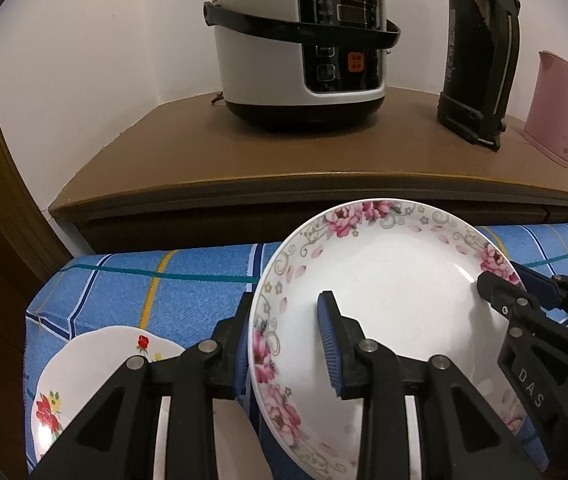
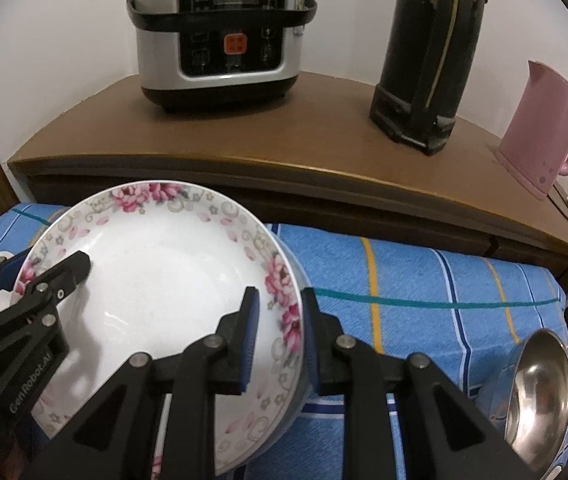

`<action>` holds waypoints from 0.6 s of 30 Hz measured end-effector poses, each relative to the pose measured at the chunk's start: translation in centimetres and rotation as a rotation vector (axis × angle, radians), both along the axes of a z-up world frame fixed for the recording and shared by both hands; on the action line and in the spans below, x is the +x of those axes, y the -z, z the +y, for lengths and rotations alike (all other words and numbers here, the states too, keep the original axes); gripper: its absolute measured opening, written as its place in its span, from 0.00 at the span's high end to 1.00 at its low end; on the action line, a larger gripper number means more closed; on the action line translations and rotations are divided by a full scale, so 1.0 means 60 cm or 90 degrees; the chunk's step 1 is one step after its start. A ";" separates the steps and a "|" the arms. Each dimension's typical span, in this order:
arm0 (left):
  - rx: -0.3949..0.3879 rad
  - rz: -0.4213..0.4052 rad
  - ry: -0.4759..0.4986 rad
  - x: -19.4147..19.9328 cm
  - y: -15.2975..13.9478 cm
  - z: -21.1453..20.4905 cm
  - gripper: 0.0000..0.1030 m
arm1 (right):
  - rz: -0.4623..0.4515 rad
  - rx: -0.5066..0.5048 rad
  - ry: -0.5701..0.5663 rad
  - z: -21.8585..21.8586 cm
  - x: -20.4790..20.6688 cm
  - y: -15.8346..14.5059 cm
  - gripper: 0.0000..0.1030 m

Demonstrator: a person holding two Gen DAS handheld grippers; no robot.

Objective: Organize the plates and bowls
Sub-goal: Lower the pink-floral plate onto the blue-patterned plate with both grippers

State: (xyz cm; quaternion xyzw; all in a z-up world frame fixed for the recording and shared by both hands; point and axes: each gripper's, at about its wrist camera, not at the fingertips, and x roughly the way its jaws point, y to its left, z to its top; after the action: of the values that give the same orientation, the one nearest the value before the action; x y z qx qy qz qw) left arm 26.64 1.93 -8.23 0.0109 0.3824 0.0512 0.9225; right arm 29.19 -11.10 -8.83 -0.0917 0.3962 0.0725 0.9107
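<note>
Two grippers pinch one pink-flowered plate [image 1: 384, 300] by opposite rims. Left gripper [image 1: 288, 344] is closed on the plate's left rim, one pad inside the dish, one outside. Right gripper [image 2: 278, 334] is clamped the same way on the right rim. Plate is tilted, near edge low, held over the blue checked cloth [image 2: 424, 280].

Second plate with red flowers [image 1: 96, 364] lies flat on the cloth, just left of the held one. Steel bowl [image 2: 540, 392] sits at the cloth's right edge, well apart.

My read: plate is in carry, likely headed onto the red-flowered plate. Doing it well: level it first, move both hands together so neither rim twists, lower centred, seat it before easing either grip. Pinch is shallow, so a slip is the risk.

Beyond, on the brown counter [image 2: 244, 148]: rice cooker [image 2: 220, 36], black flask [image 2: 428, 60], pink kettle [image 2: 540, 128]. All clear of the move.
</note>
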 end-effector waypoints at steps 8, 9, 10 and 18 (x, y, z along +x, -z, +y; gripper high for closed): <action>0.008 -0.002 -0.016 0.005 0.005 -0.003 0.65 | -0.006 0.000 0.005 0.001 0.000 0.001 0.80; 0.014 -0.006 -0.020 0.004 0.005 -0.005 0.65 | -0.008 -0.001 0.005 0.002 0.000 0.002 0.80; 0.019 -0.009 -0.021 0.004 0.006 -0.007 0.64 | -0.010 -0.003 0.005 0.002 -0.001 0.003 0.80; 0.041 -0.021 -0.026 0.000 0.008 -0.016 0.60 | -0.023 -0.011 0.006 0.004 -0.003 0.007 0.80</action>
State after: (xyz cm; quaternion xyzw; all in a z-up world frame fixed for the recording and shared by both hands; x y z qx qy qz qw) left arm 26.65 0.96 -8.74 0.0319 0.3651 0.0827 0.9267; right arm 29.00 -10.87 -9.23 -0.0988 0.3805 0.0632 0.9173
